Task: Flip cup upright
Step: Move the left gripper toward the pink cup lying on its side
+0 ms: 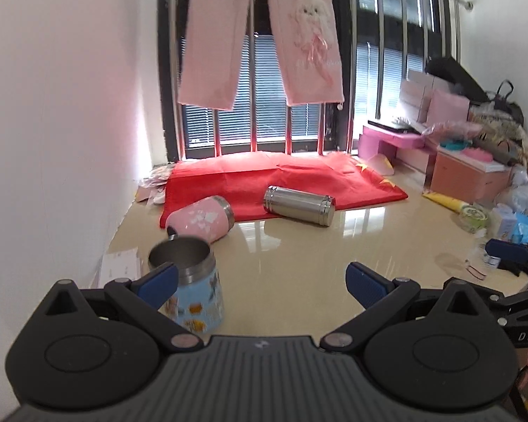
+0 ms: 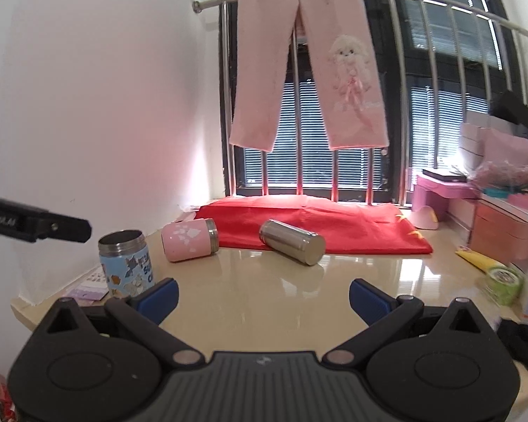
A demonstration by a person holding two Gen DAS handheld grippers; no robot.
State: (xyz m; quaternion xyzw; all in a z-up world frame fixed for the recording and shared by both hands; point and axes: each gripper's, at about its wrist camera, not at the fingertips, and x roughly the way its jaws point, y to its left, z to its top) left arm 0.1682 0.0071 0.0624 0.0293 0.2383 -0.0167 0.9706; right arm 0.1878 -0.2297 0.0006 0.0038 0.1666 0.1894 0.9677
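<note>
A blue cartoon-printed steel cup (image 1: 193,281) stands upright with its open mouth up, near the table's left edge; it also shows in the right wrist view (image 2: 126,263). A pink cup (image 1: 202,219) lies on its side behind it (image 2: 190,239). A plain steel cup (image 1: 299,205) lies on its side at the edge of a red cloth (image 2: 292,242). My left gripper (image 1: 260,283) is open and empty, its left finger just in front of the blue cup. My right gripper (image 2: 262,299) is open and empty, held back from the cups.
A red cloth (image 1: 299,179) covers the back of the beige table (image 1: 299,263) below a barred window with hanging pink trousers (image 1: 260,35). Pink boxes (image 1: 468,172), a yellow tube (image 1: 447,202) and clutter fill the right side. A white wall bounds the left.
</note>
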